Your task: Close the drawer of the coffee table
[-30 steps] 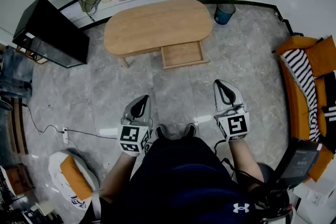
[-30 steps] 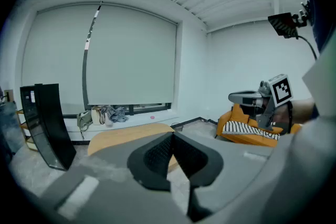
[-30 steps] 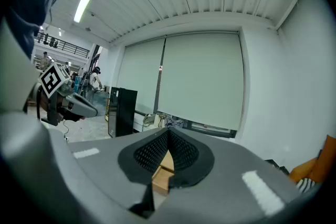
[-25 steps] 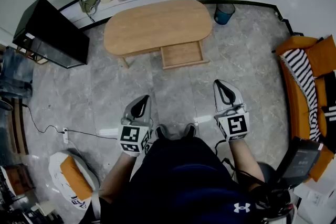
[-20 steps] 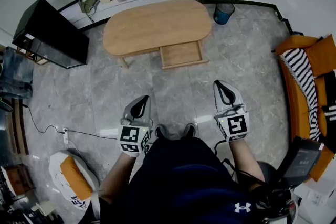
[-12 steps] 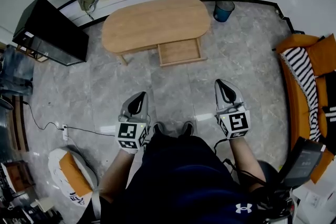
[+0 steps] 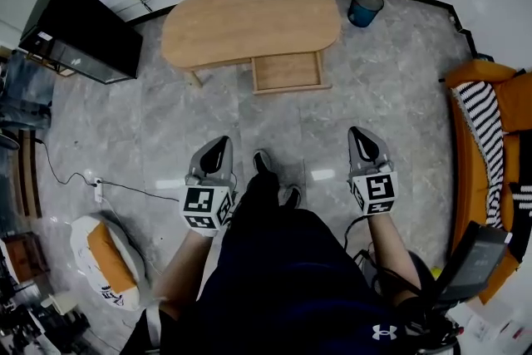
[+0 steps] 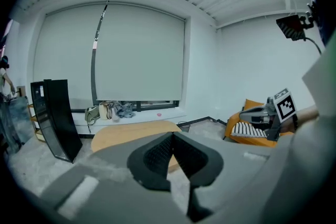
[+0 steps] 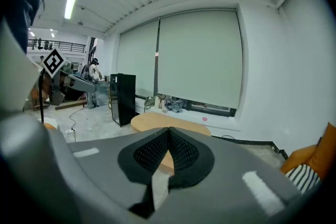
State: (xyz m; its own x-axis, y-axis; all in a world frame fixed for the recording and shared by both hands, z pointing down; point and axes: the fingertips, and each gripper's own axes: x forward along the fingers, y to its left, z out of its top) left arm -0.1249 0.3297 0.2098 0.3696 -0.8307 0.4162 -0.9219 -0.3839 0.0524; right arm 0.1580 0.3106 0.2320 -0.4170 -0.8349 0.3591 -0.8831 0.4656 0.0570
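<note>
An oval light-wood coffee table [image 7: 249,22] stands on the grey tiled floor ahead of me. Its drawer [image 7: 287,71] is pulled out from the near side and looks empty. My left gripper [image 7: 219,147] and my right gripper [image 7: 364,138] are both held at waist height, well short of the table, a stretch of floor between them and the drawer. Both are shut with nothing between the pads. In the left gripper view the tabletop [image 8: 118,136] shows beyond the shut left gripper [image 8: 172,135]. The right gripper view shows the table [image 9: 163,121] behind the shut right gripper [image 9: 168,131].
A black cabinet [image 7: 79,29] stands left of the table. A blue bin [image 7: 364,10] sits at its right end. An orange sofa with a striped cushion [image 7: 486,125] lines the right side. A cable and power strip [image 7: 93,187] lie on the floor at left, near an orange-and-white object [image 7: 104,258].
I have stepped forward, one foot now ahead of the other. Both grippers have sunk a little and the table sits slightly nearer. The jaws stayed shut.
</note>
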